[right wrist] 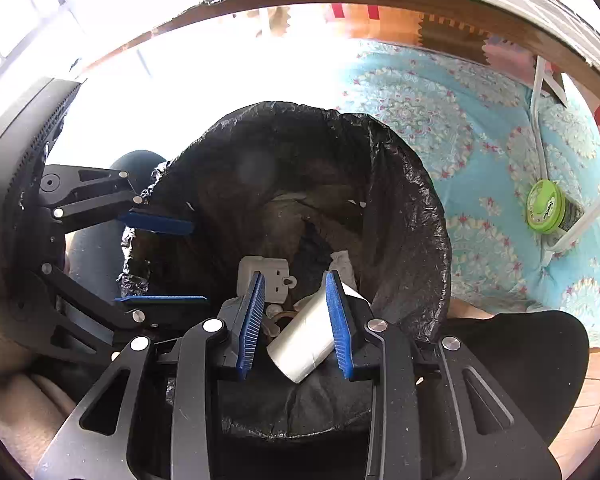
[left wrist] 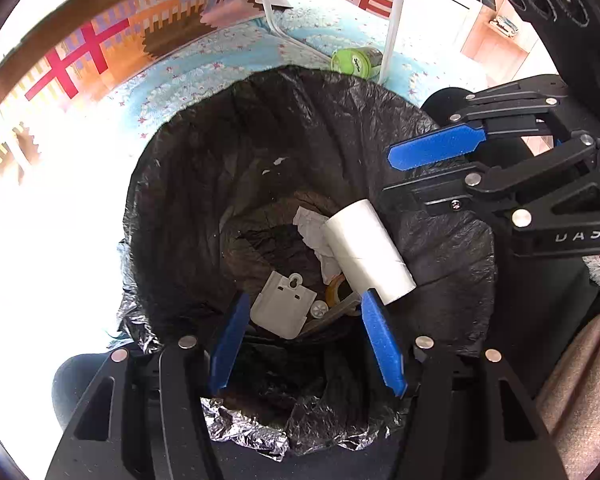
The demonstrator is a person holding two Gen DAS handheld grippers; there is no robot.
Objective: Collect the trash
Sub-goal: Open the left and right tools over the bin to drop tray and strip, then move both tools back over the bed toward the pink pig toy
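A bin lined with a black bag (left wrist: pixel 204 168) (right wrist: pixel 400 200) stands on the floor under both grippers. A white cardboard roll (left wrist: pixel 370 252) (right wrist: pixel 308 336) leans loose on the bag's inner wall. My right gripper (left wrist: pixel 388 174) (right wrist: pixel 295 276) hangs just above the roll with its jaws apart; the pads do not press on it. My left gripper (left wrist: pixel 306 296) (right wrist: pixel 198 262) hovers open over the bin's other side, holding nothing. Deeper in the bin lie a white plastic bracket (left wrist: pixel 280 308) (right wrist: pixel 268 276), crumpled paper (left wrist: pixel 312 228) and a tape ring (left wrist: pixel 338 290).
A green-lidded tub (left wrist: pixel 358 62) (right wrist: pixel 544 206) lies on the blue patterned rug (left wrist: pixel 228 56) beyond the bin, beside white metal furniture legs (left wrist: pixel 392 20). Coloured foam mats (left wrist: pixel 80 56) border the rug. The person's dark-clothed knees (right wrist: pixel 520 352) flank the bin.
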